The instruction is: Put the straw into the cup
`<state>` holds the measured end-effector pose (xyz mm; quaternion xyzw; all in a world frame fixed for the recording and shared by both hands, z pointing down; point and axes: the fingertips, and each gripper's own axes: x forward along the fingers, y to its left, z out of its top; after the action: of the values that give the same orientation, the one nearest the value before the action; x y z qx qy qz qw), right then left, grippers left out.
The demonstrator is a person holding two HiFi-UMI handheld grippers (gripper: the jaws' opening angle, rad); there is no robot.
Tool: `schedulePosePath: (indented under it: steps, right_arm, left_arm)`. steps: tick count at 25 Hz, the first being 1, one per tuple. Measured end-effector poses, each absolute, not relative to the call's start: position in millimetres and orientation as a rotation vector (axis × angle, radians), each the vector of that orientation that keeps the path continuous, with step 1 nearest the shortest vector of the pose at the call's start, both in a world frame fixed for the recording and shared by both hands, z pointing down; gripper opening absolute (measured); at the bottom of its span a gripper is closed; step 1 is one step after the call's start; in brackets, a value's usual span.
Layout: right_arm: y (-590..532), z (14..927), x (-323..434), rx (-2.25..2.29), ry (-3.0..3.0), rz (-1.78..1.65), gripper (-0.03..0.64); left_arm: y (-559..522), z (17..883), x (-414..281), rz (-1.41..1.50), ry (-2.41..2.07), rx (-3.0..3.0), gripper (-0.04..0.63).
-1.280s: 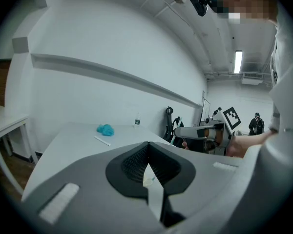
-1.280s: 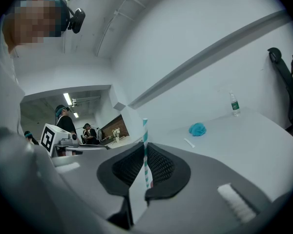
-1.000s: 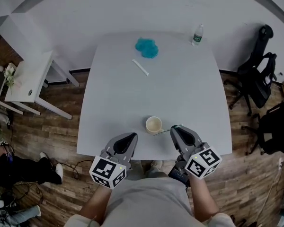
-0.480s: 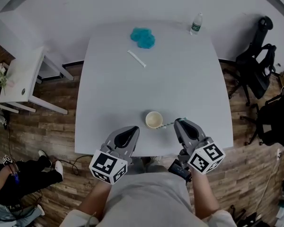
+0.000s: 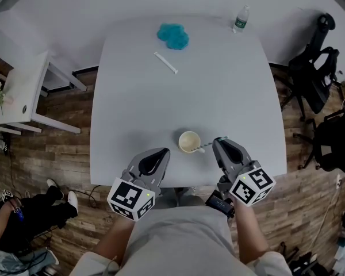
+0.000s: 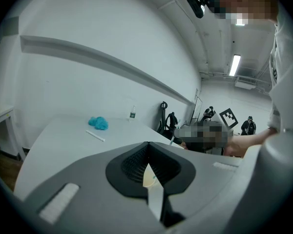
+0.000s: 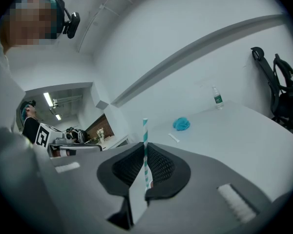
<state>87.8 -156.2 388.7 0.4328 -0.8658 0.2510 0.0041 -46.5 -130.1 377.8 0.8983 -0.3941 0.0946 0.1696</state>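
The striped straw [image 5: 206,148] is being clamped by the right gripper [image 5: 219,141] at lower centre, its free end touching the cup [image 5: 189,141] rim. The left gripper [image 5: 163,152], lower left, is being held clenched, empty.

Cup [image 5: 189,141] stands near the table's [image 5: 132,108] near edge, about mid-width. Right gripper [image 5: 217,142] is just right of it; straw [image 5: 205,146] runs from its tip to the cup's rim. Left gripper [image 5: 163,152] is at the near edge, left of the cup, apart. Blue clump [image 5: 173,35] and white stick [image 5: 165,62] lie toward the far edge; bottle [image 5: 240,19] stands at the far right corner.
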Motion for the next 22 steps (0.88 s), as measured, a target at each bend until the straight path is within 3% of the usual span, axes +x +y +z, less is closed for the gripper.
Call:
schedulePosePath:
  steps: [22]
  right_arm:
    - [-178.2,418.6,75.6,1.355,-2.673,0.845,0.028]
  left_arm:
    - [-136.7,406.4,-45.9,0.314,-1.042,2.54,0.018]
